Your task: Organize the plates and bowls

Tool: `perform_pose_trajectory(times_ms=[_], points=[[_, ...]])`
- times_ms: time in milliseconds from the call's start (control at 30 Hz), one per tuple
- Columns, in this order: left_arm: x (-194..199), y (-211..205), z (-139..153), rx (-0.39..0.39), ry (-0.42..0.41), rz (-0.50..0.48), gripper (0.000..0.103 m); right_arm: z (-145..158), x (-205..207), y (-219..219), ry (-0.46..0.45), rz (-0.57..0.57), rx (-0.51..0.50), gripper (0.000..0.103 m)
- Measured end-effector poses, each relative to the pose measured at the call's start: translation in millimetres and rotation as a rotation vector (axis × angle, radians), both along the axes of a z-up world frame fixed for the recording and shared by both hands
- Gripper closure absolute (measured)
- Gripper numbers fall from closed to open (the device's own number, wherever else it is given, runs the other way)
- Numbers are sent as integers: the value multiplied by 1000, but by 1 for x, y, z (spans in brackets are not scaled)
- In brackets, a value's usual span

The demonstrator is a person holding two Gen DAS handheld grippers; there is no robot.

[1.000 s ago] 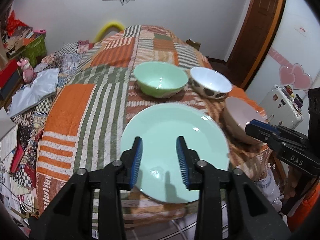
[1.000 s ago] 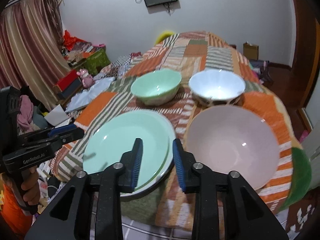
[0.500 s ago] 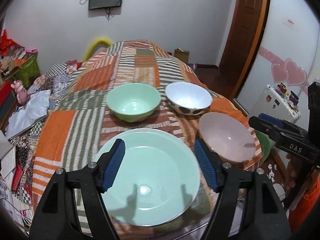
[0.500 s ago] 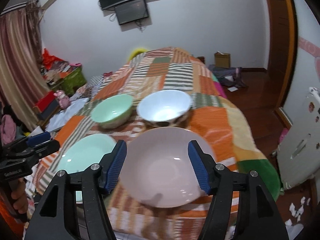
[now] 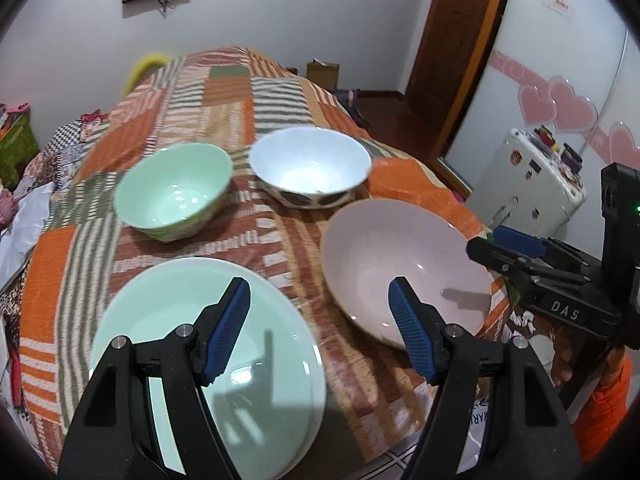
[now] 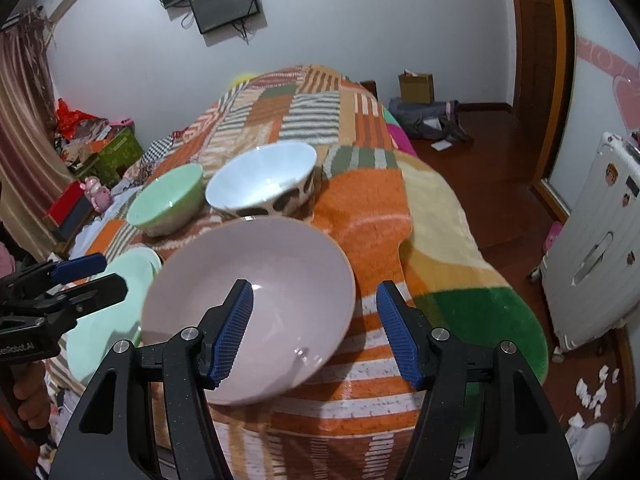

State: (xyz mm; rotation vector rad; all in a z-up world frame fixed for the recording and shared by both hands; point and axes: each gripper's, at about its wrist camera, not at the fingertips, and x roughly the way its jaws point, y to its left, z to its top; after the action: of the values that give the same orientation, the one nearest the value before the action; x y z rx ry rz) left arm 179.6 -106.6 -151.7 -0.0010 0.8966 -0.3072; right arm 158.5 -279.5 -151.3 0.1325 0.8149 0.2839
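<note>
A mint plate (image 5: pixel 168 304) lies at the near edge of the patchwork cloth, with a pale pink bowl (image 5: pixel 400 264) to its right. Behind them stand a green bowl (image 5: pixel 172 196) and a white bowl with dark spots (image 5: pixel 312 164). My left gripper (image 5: pixel 318 292) hangs open above the gap between the plate and the pink bowl, holding nothing. My right gripper (image 6: pixel 314 292) is open over the pink bowl (image 6: pixel 256 280), one finger above its inside and the other outside its right rim. The right wrist view also shows the mint plate (image 6: pixel 120 312) and the left gripper (image 6: pixel 114 274).
The patchwork cloth (image 5: pixel 256 92) drops off at its near and right edges. A white suitcase (image 6: pixel 600 264) stands on the wooden floor at the right, with paper scraps (image 6: pixel 592 392) near it. Boxes and clutter (image 6: pixel 92 148) fill the left side.
Both grippers have opened from nearly shut. Left gripper has shifted right, from over the plate toward the pink bowl. Right gripper has moved right, onto the pink bowl's right rim.
</note>
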Motion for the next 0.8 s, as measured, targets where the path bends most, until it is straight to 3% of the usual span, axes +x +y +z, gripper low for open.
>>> perform_pose_trajectory(times_ms=[67,200,333,567,800], points=[[5,-8,-6,6,15,-11,32,-5,2,-3,13,2,9,43],[13,-18,-17,8,43,-25,34,-14,5,-3,41,14,27,54],[20,-23,-26,2,72,-33,47,-19,8,-6,66,23,50,67],[28,-29,-39,-20,121,-48,67,-28,10,-7,102,30,67,76],[34,-31,-50,-27,163,-43,75,-34,11,-3,121,37,68,76]])
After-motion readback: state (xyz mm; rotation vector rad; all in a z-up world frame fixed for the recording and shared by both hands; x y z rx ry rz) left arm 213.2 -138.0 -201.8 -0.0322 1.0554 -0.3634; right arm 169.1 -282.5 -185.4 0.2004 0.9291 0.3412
